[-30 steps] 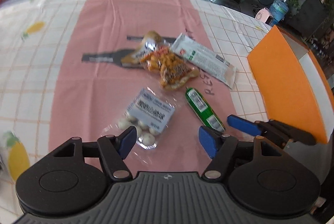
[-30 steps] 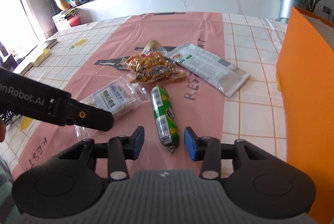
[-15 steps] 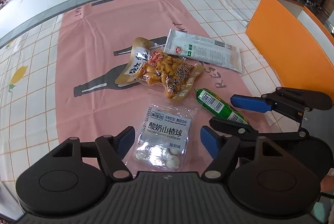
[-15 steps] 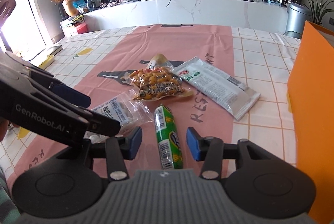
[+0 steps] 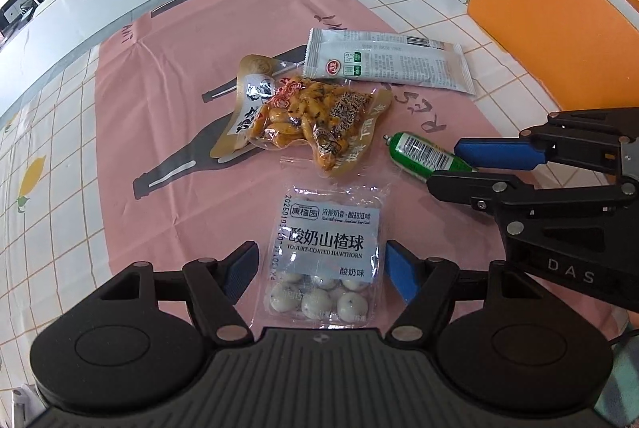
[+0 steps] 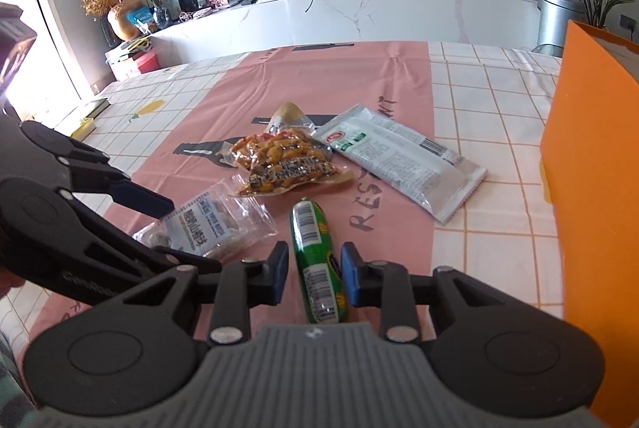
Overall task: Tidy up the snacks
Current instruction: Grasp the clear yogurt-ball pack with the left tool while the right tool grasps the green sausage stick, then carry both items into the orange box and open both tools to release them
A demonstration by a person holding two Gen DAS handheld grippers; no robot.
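On the bench [image 6: 499,100], over the pink strip of the cloth, four snacks lie close together. Nearest the right hand-held gripper [image 6: 313,278] is the green sausage [image 6: 317,260], lying lengthwise between the blue pads. The jaws have just been closing; the right pad looks to be on the casing, while on the left I can't tell whether a sliver of gap is left, so I take it as gripped or within a hair of it. The left hand-held gripper [image 5: 319,272] stands wide apart, straddling the hawthorn bag [image 5: 325,252], its pads clear of the film on both sides.

Beyond these, touching each other, are the nut pack [image 5: 307,116] and the long silver packet [image 5: 385,60]. The orange box [image 6: 595,164] stands at the right, well apart from the pile, and is likely where everything goes.

The sausage should be light, firm but a little springy, with a slick round casing that could roll or squirt out of flat pads. Mid-length, across the narrow width, is the place to hold it, well away from the clipped ends. The hawthorn bag will behave differently: thin, crinkly film, limp and slippery, with loose white balls collected at the near end. A squeeze over the balls gives something solid to bear on, though too hard may crush the coating. Pinching bare film risks it sliding free.
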